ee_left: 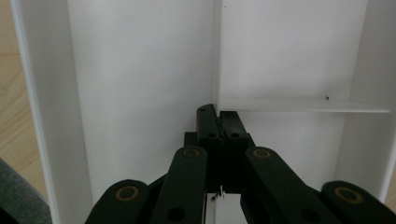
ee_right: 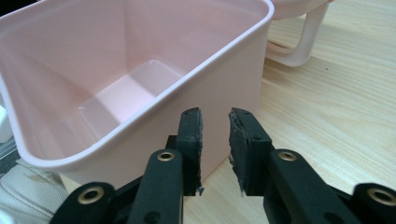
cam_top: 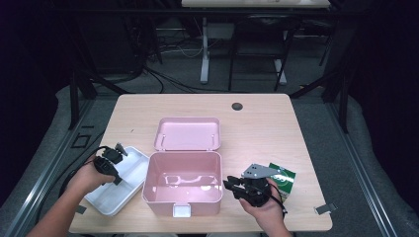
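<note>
**Pink box open on the table, a gripper at each side**

A pink box (cam_top: pixel 182 183) sits open near the front of the wooden table (cam_top: pixel 262 123), its lid (cam_top: pixel 187 133) lying flat just behind it. To its left lies a white tray (cam_top: pixel 129 178) with dividers. The left gripper (cam_top: pixel 120 149) is down in that tray, and its jaws are clamped together on the thin white divider (ee_left: pixel 217 56). On the other side, the right gripper (ee_right: pixel 215 126) is just beside the box's outer wall, jaws slightly parted with nothing between them. A green packet (cam_top: pixel 285 178) lies by the right hand (cam_top: pixel 267 205).
</note>
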Motion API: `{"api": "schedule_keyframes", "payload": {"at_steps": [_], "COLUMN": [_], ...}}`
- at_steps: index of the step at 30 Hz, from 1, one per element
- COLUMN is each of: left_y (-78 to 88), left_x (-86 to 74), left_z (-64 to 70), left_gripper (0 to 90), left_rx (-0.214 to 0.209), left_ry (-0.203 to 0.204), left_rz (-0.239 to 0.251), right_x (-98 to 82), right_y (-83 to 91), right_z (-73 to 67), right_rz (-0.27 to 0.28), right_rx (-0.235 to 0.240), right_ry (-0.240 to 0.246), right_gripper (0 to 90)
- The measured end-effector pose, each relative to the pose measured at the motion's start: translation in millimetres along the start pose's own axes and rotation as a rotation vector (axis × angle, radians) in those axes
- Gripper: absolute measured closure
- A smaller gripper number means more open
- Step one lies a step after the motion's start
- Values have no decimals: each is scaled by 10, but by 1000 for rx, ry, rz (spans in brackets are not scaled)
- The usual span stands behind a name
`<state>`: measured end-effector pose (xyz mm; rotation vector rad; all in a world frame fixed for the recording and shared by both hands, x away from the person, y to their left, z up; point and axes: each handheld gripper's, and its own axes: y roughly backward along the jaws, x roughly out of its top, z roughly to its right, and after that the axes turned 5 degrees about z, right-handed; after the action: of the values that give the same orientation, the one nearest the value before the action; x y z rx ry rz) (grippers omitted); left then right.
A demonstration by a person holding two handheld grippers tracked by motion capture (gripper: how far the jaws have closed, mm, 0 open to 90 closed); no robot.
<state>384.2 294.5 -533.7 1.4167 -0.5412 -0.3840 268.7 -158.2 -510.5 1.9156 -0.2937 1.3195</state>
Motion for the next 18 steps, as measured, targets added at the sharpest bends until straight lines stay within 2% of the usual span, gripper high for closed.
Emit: {"api": "schedule_keyframes", "payload": {"at_steps": [4, 6, 9, 12, 14, 15, 18], "left_y": [-57, -61, -63, -90, -79, -76, -49], "left_x": [-1, -5, -21, -57, -81, -97, -144], "left_z": [16, 13, 28, 72, 60, 53, 50], "left_gripper": [891, 888, 880, 777, 757, 708, 635], "left_rx": [28, 22, 30, 24, 6, -14, -3], "left_ry": [-17, -11, -21, -35, -9, -3, 10], "left_rz": [-16, -3, -1, -31, 5, 13, 36], "right_x": [10, 23, 43, 84, 116, 132, 180], "right_y": [2, 14, 27, 63, 77, 77, 68], "right_z": [-5, -9, 5, 15, 25, 31, 55], "right_rz": [-6, -22, -14, -19, -38, -46, -70], "right_rx": [-1, -19, -22, -23, -31, -32, -29], "right_ry": [26, 44, 52, 68, 72, 69, 85], "right_gripper": [707, 692, 668, 620, 588, 575, 524]}}
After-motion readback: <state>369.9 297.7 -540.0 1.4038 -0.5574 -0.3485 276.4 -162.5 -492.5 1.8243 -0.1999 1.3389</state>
